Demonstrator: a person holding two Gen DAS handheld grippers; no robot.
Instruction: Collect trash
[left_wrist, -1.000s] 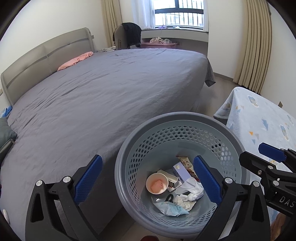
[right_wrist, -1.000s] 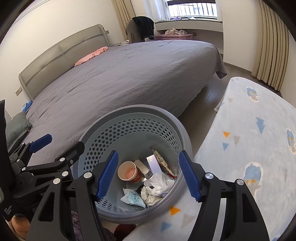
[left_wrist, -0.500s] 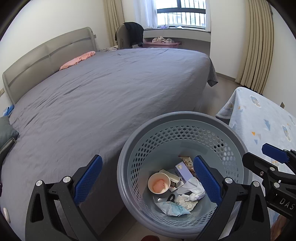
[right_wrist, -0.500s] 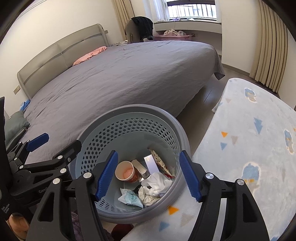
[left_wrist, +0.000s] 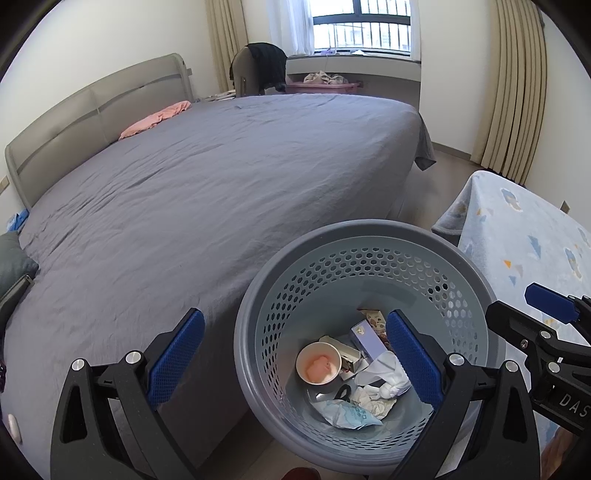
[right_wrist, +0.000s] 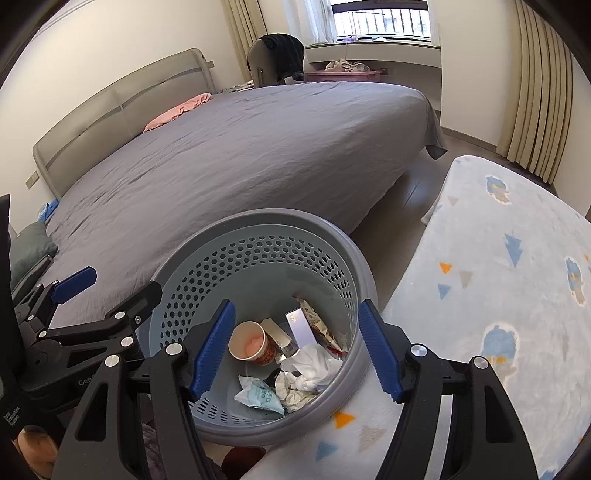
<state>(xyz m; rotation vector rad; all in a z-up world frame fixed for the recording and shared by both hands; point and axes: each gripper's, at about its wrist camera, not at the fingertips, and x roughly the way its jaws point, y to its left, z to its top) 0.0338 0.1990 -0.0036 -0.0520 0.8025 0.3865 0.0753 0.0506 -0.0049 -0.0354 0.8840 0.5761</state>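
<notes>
Bedroom floor between a grey bed (left_wrist: 229, 177) and a pale blue patterned blanket (right_wrist: 491, 295) carries a grey perforated basket (left_wrist: 280, 306), and both grippers hang above it with nothing held. The left gripper (left_wrist: 295, 354) has its blue pads set wide apart, one over the bed's edge, the other over the basket's inside. The right gripper (right_wrist: 295, 347) also stands parted, its pads straddling the basket's mouth. Down in the basket lie a paper cup (right_wrist: 248, 341) with pink inside, a crumpled white tissue (right_wrist: 312, 369), a pale blue wrapper (right_wrist: 260, 398) and a small lilac box (left_wrist: 365, 339), all well below the pads and touching none.

Only the right view shows the blanket running up against the basket's rim. Farther off, a pink cloth (left_wrist: 157, 120) lies by the headboard, and a window (left_wrist: 362, 26) closes the far wall.
</notes>
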